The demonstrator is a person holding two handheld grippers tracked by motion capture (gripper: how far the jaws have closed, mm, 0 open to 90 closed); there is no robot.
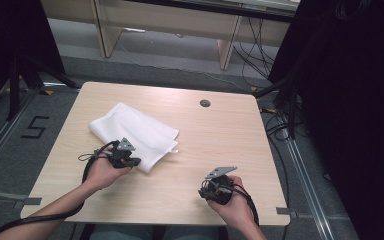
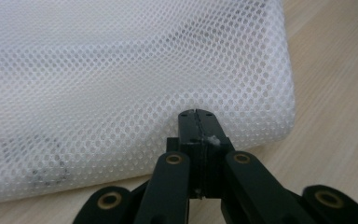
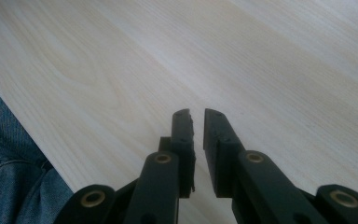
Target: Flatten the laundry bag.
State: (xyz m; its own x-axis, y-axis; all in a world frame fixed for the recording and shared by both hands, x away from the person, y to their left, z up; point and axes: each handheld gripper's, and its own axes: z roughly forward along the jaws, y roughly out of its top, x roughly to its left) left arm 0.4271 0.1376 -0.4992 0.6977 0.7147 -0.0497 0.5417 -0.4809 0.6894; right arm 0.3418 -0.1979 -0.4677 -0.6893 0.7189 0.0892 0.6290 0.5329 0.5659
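Pale wood-grain square table (image 1: pixel 220 150) carries a folded white mesh cloth (image 1: pixel 132 134) at ten o'clock. The left gripper (image 2: pixel 197 114), jaws pressed together with nothing visibly caught, noses the cloth's near edge; the right gripper (image 3: pixel 197 114), at five o'clock, shows a slim gap.

a pale wooden table (image 1: pixel 220 150) with a round grommet (image 1: pixel 205 103) stands on grey flooring marked with a black numeral five (image 1: pixel 35 127), cables (image 1: pixel 260 47) trailing beyond.
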